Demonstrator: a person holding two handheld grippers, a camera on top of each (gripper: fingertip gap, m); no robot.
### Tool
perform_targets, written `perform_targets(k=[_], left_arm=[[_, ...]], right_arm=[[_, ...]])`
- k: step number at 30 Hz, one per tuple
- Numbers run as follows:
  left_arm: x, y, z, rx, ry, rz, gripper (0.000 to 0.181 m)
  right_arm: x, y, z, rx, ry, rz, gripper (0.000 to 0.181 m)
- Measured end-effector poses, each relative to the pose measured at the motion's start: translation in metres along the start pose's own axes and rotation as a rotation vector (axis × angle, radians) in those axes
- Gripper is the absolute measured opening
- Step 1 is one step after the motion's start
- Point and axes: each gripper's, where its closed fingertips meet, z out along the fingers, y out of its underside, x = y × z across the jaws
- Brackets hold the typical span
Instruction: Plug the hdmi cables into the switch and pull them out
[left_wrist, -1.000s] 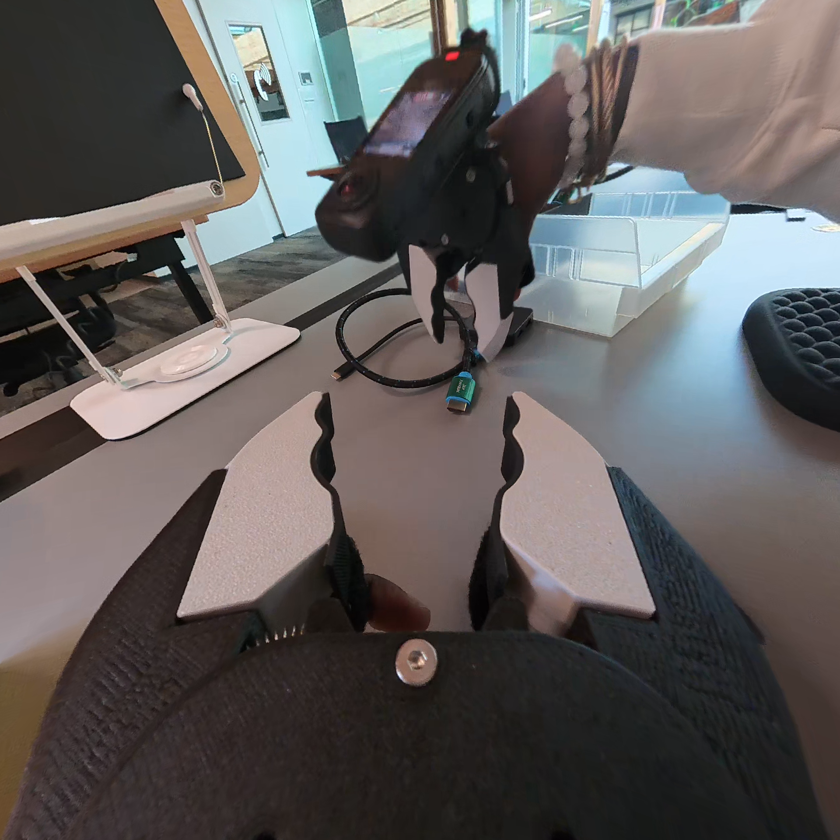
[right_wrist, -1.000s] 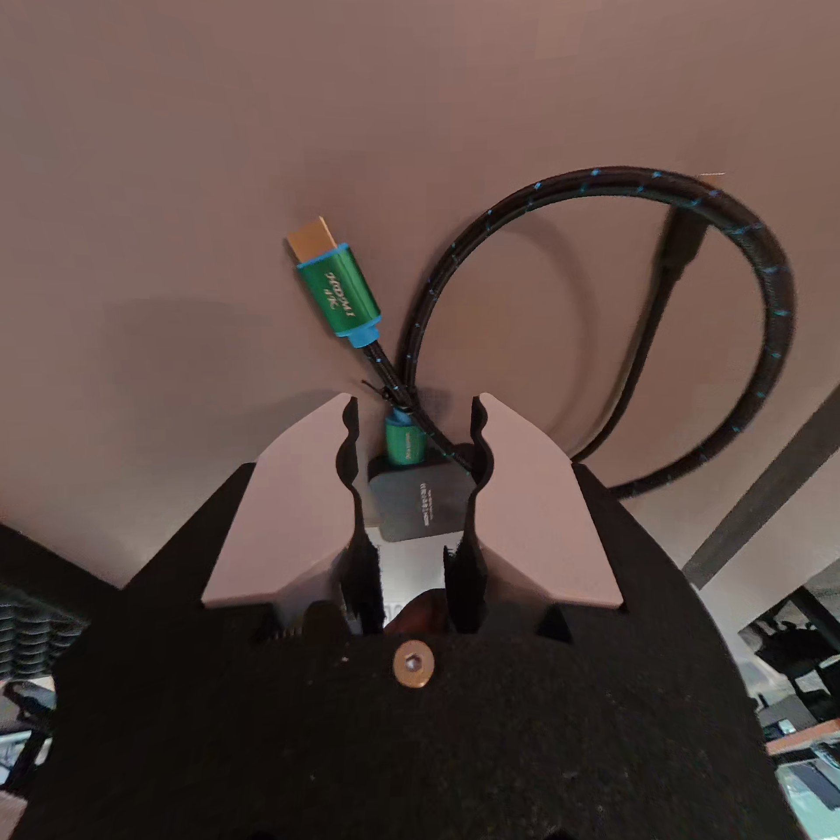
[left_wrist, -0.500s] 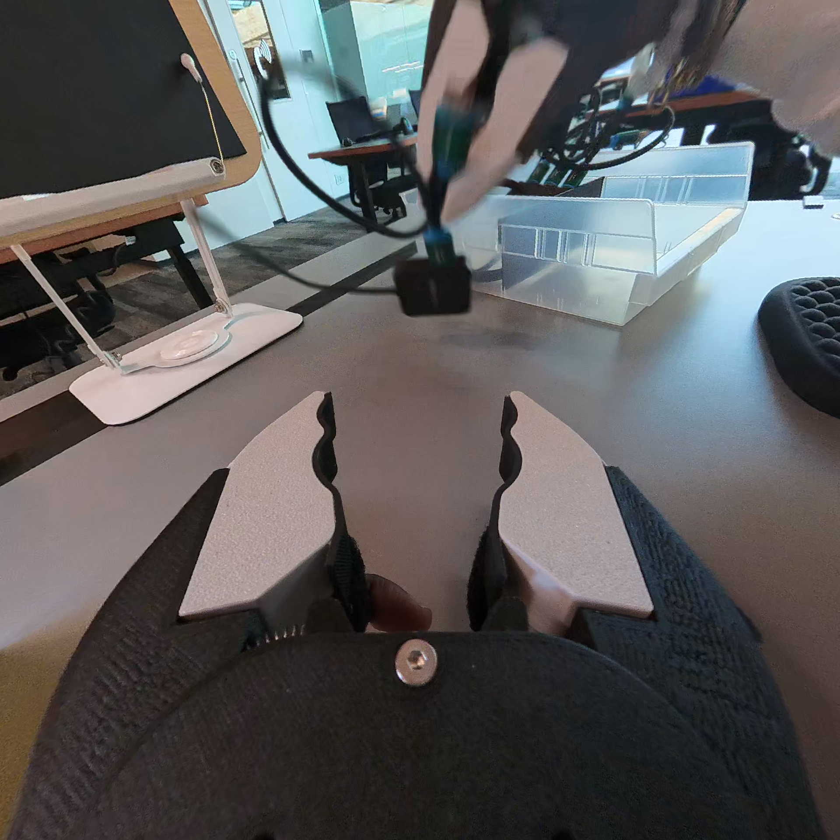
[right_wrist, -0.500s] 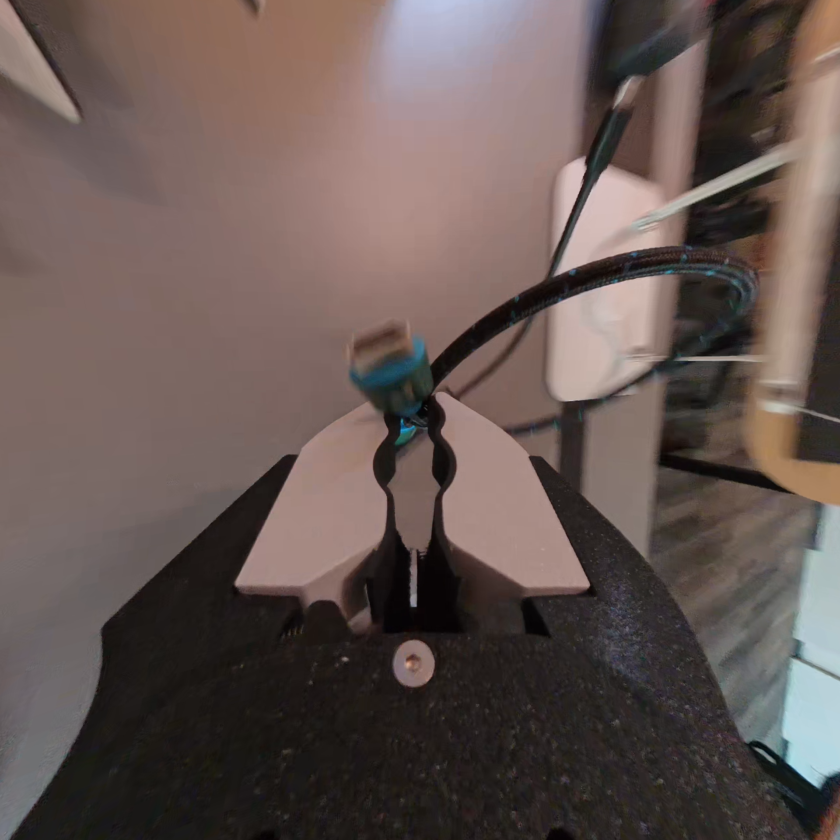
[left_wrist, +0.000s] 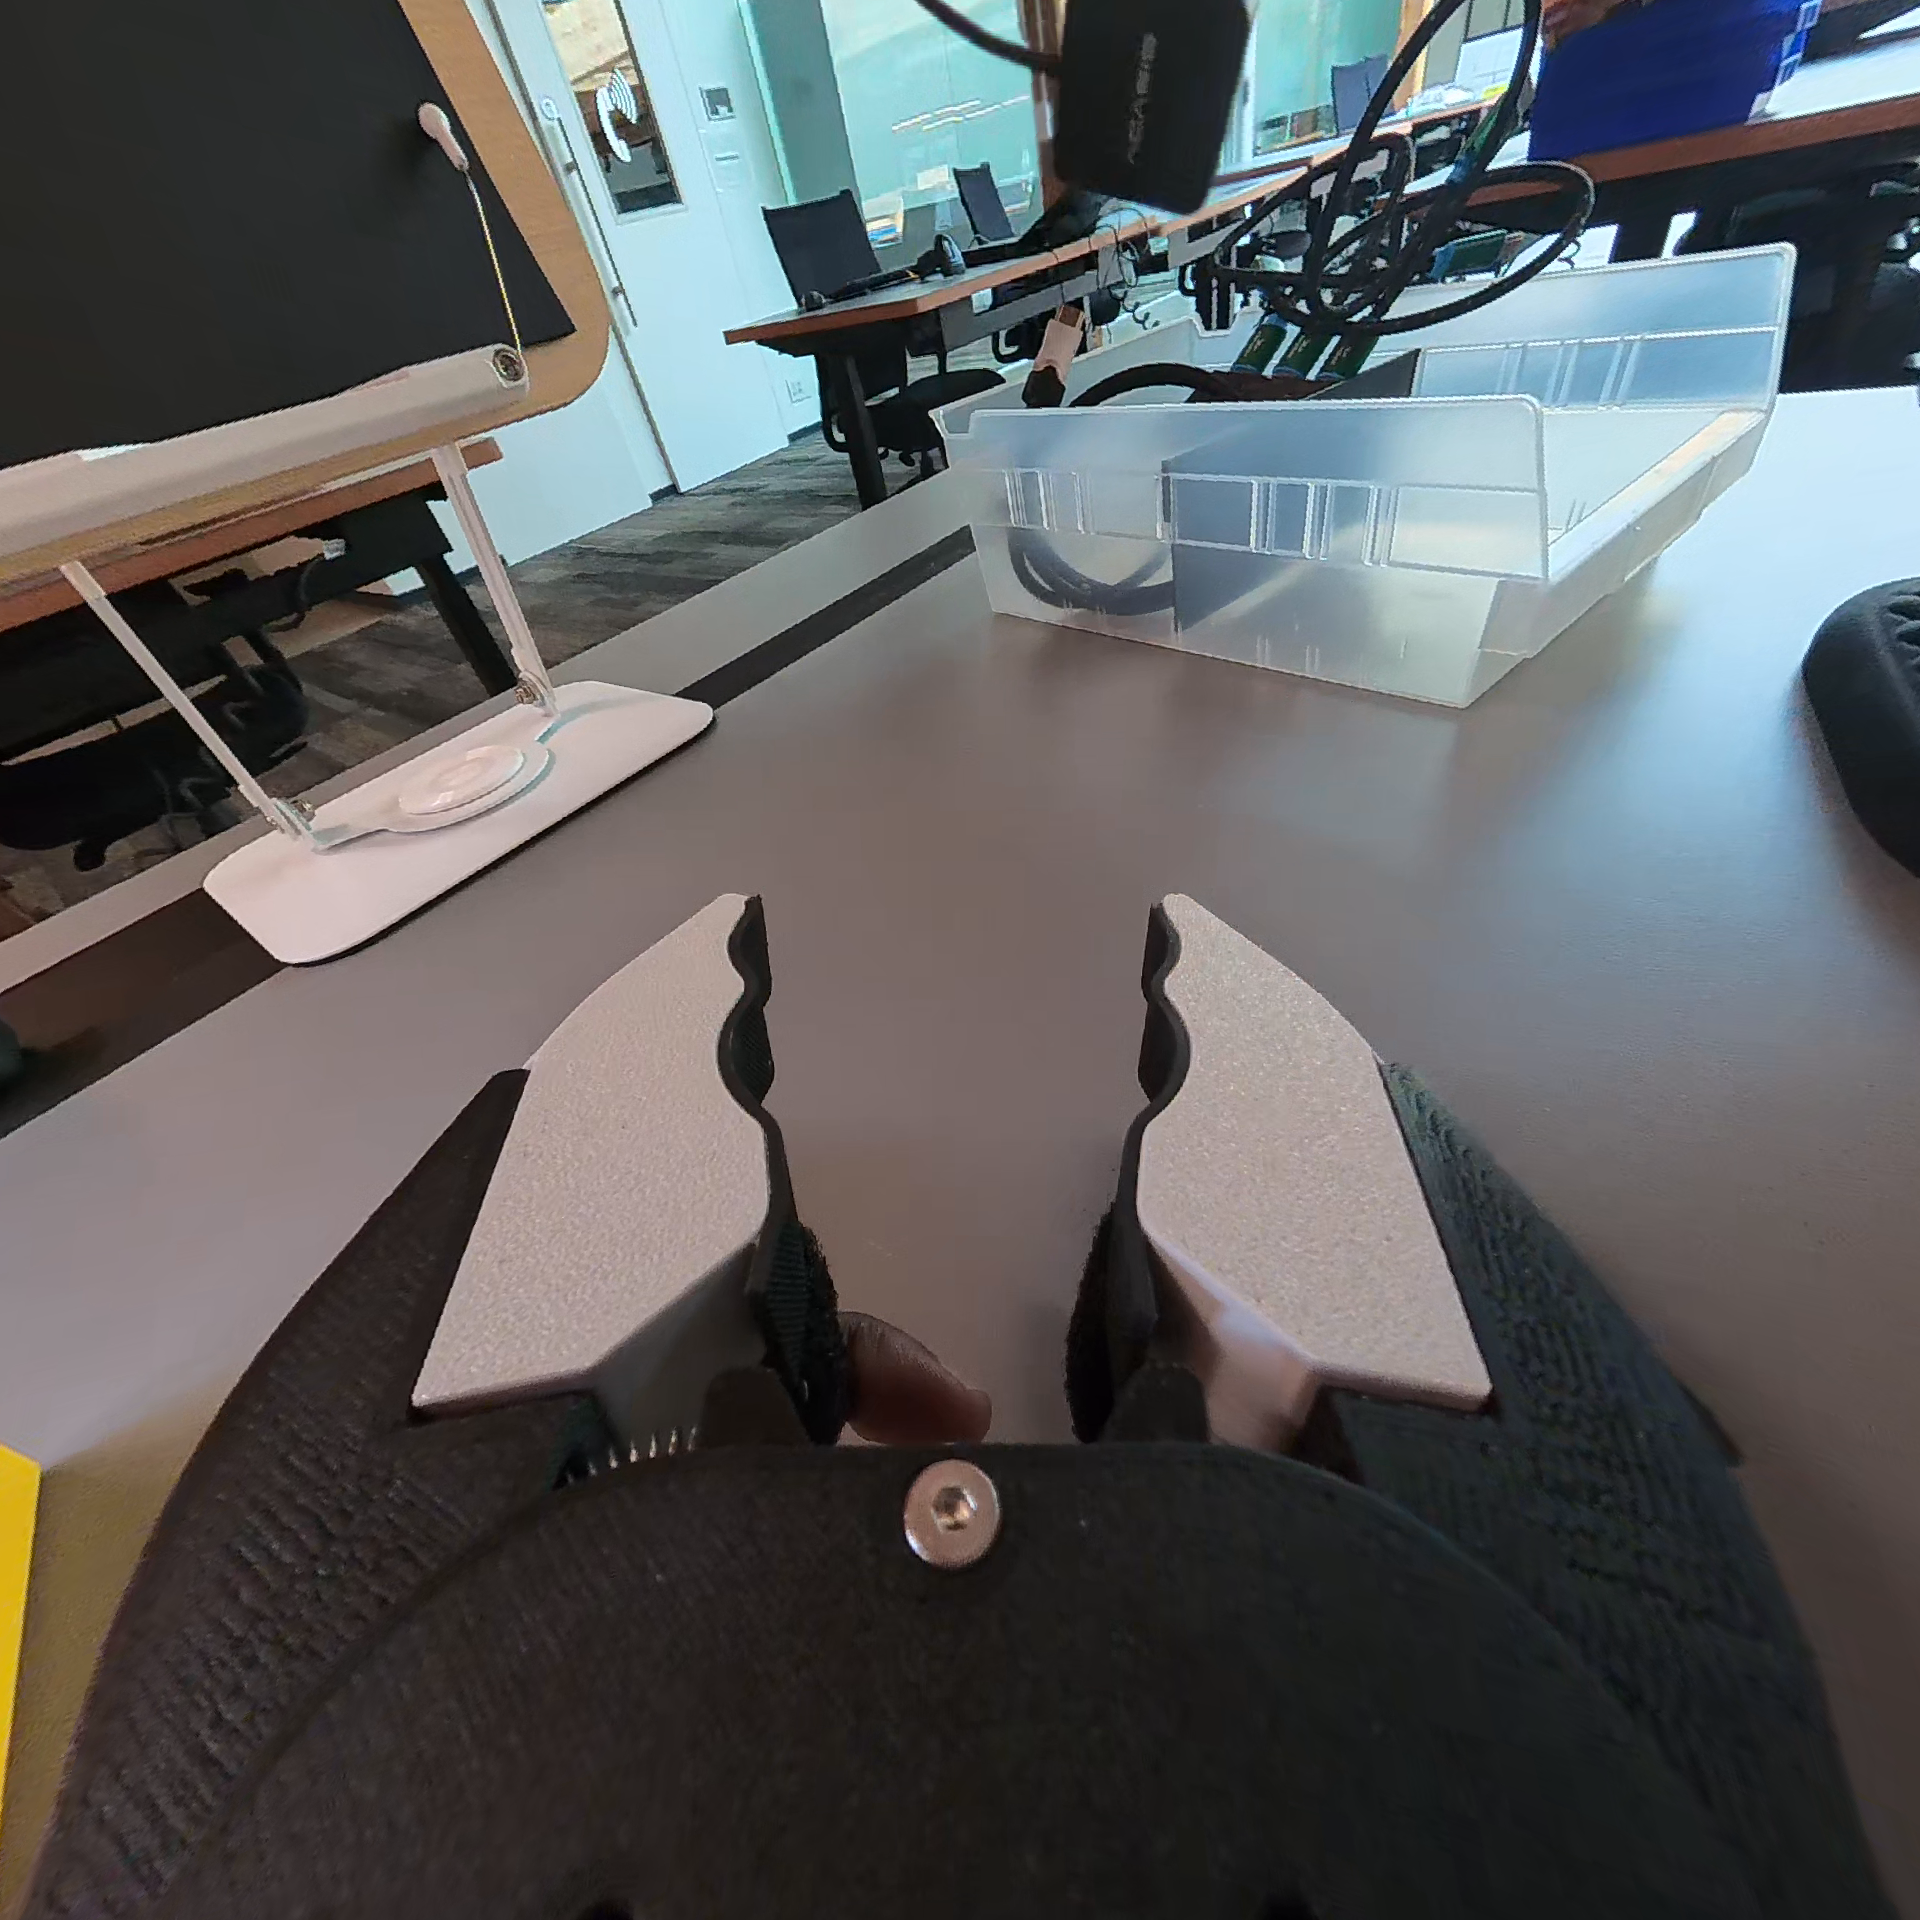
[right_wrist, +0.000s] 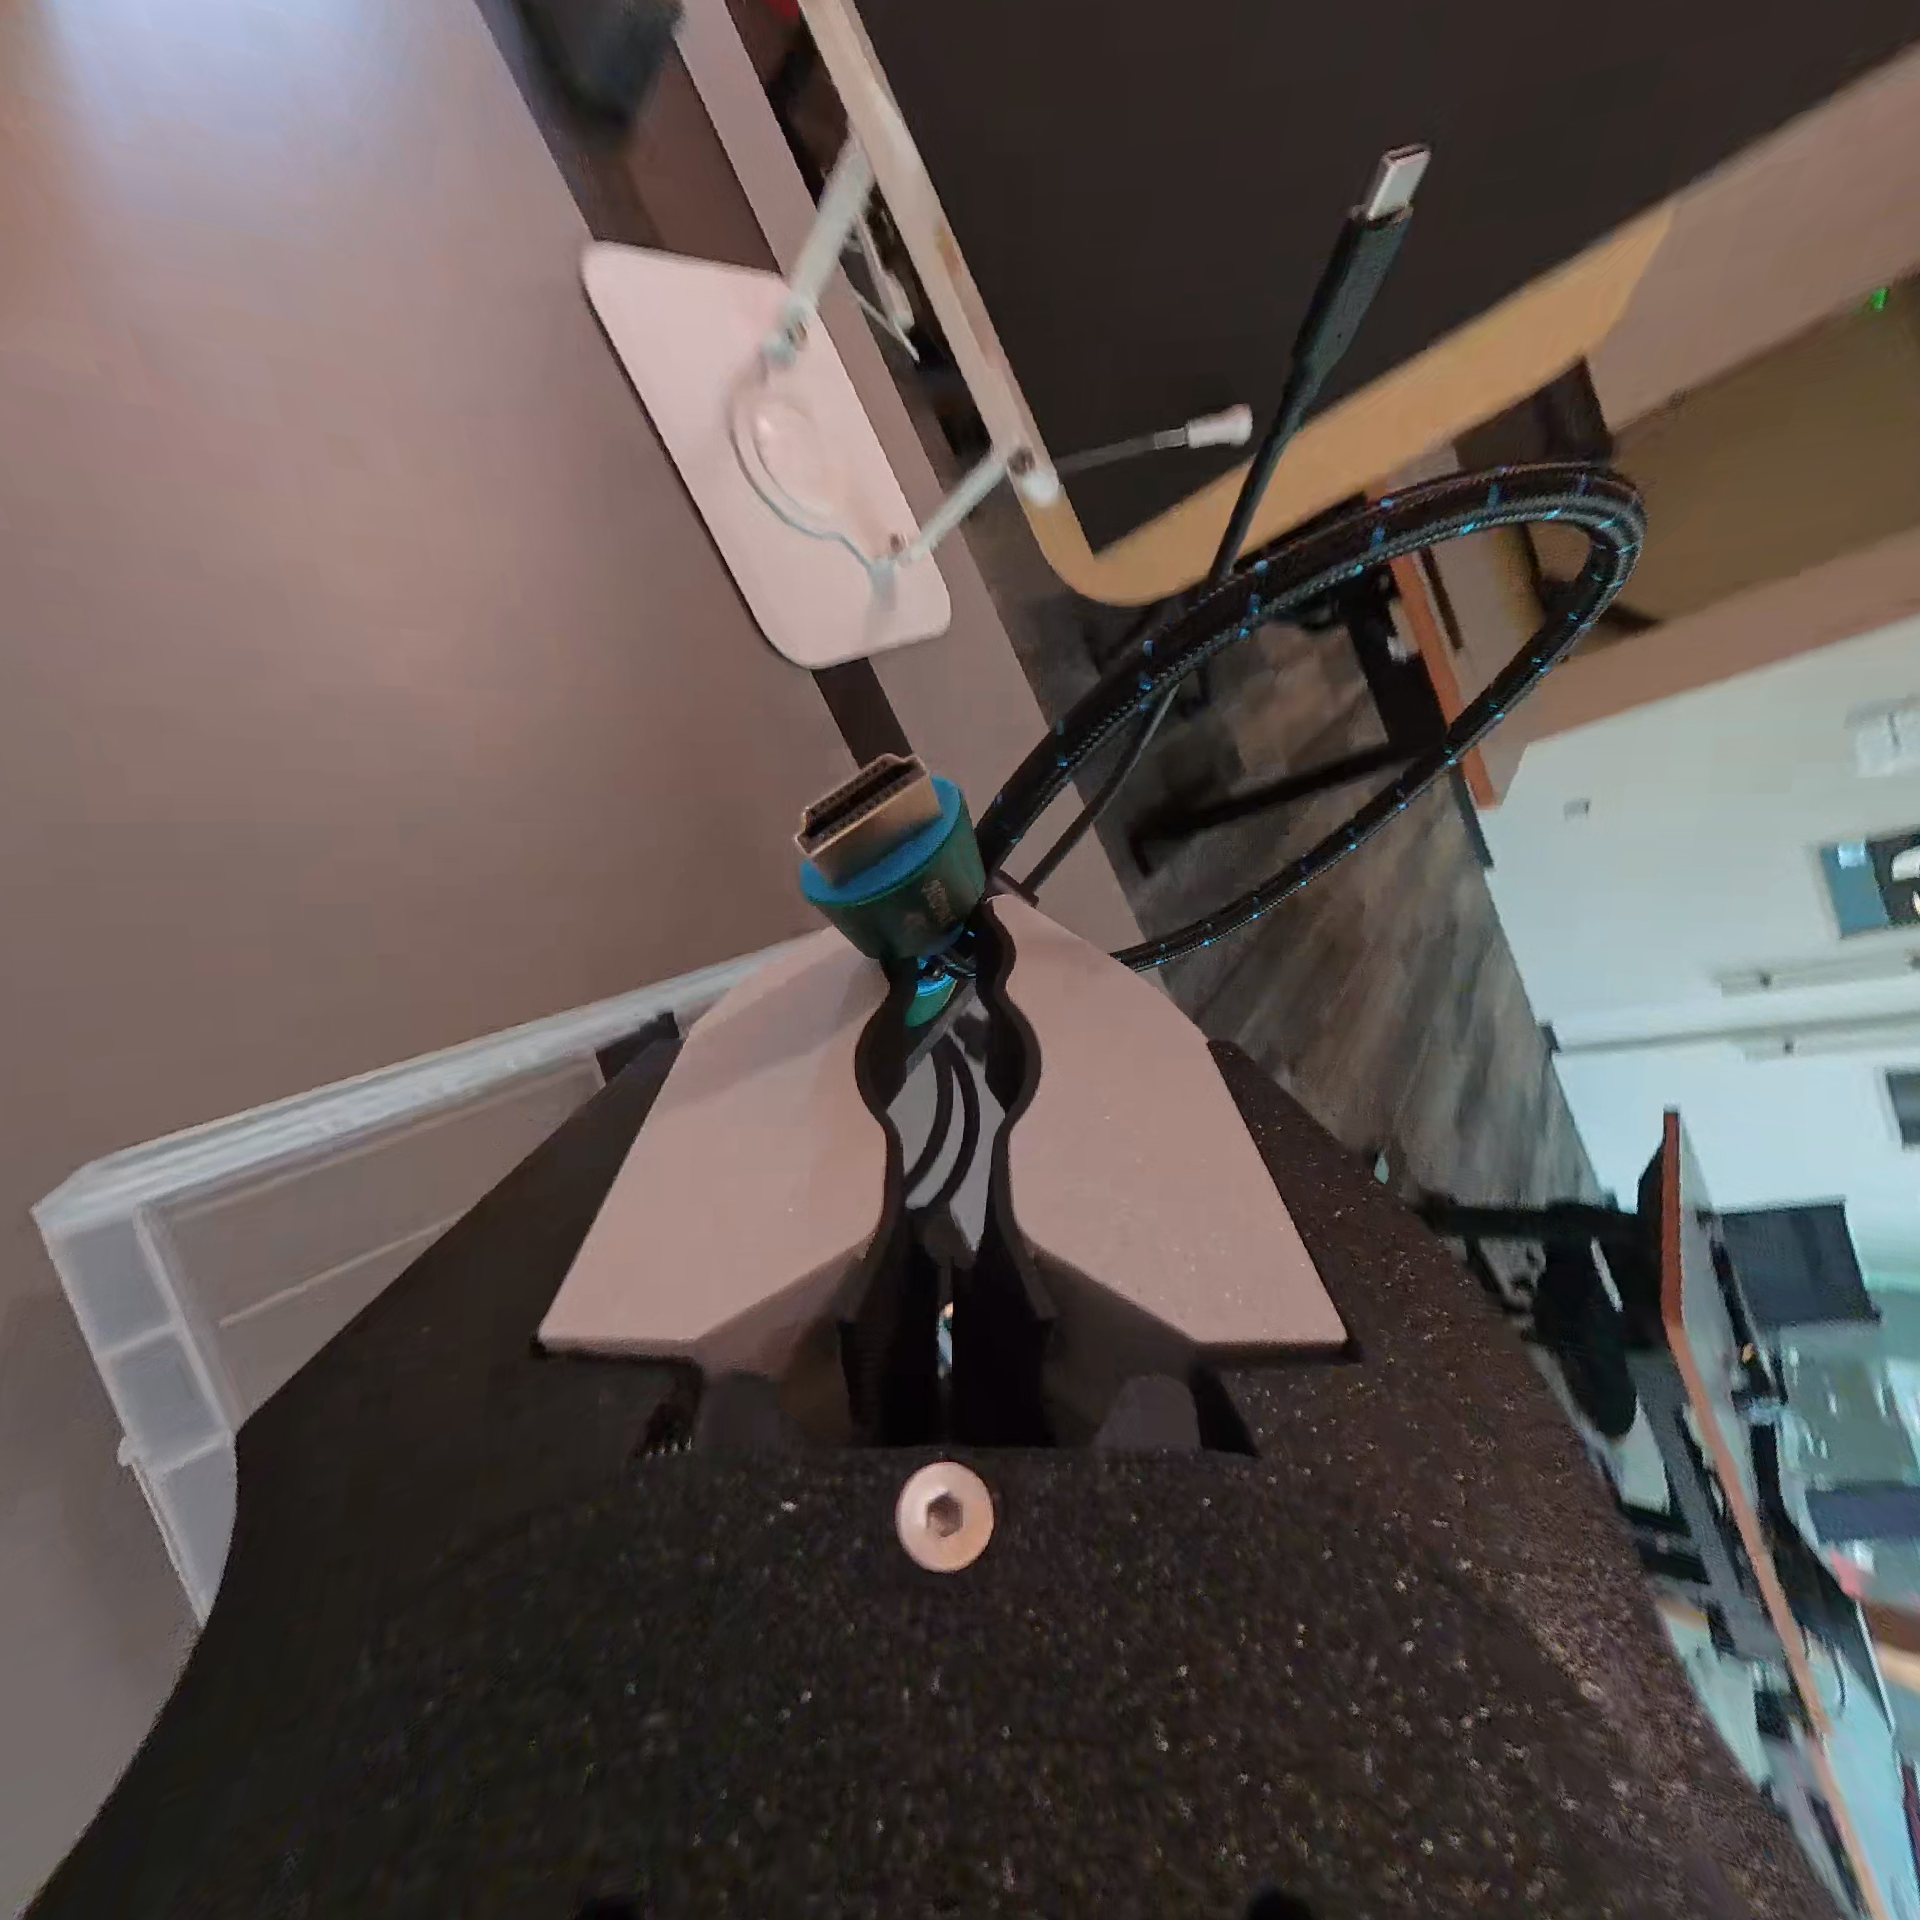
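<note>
The HDMI cable (right_wrist: 1351, 665) hangs in the air above the desk (left_wrist: 1039, 831), pinched in the right claw (right_wrist: 961, 961) just behind its green plug (right_wrist: 904, 883) — the claw is clenched on the cord. The braided loop springs out stiffly to the right, and a thinner black lead (right_wrist: 1320, 343) sticks up beside it. The switch (left_wrist: 1143, 94), a small black box, dangles over the far part of the desk near the clear bin (left_wrist: 1558, 520). The left claw (left_wrist: 956, 997) rests low near the front edge, released and empty. The cable looks light but springy, the box likely to swing, so the firm places to grip are probably the hard green plug shell and the box's sides.
</note>
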Motion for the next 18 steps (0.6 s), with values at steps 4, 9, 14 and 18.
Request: perform_targets(k=[4, 9, 14, 18], left_arm=[[0.000, 0.001, 0.001, -0.007, -0.007, 0.019, 0.069], [-0.001, 0.002, 0.001, -0.008, -0.016, 0.035, 0.068], [-0.003, 0.003, 0.001, -0.015, -0.025, 0.044, 0.068], [-0.004, 0.004, 0.001, -0.024, -0.033, 0.052, 0.068]], right_arm=[[-0.001, 0.026, 0.013, -0.049, -0.016, 0.091, 0.011], [-0.009, 0.047, 0.037, 0.004, -0.101, 0.238, 0.011], [-0.002, 0.105, 0.048, -0.097, -0.008, 0.572, 0.026], [0.014, 0.108, 0.017, -0.080, 0.209, 0.657, 0.063]])
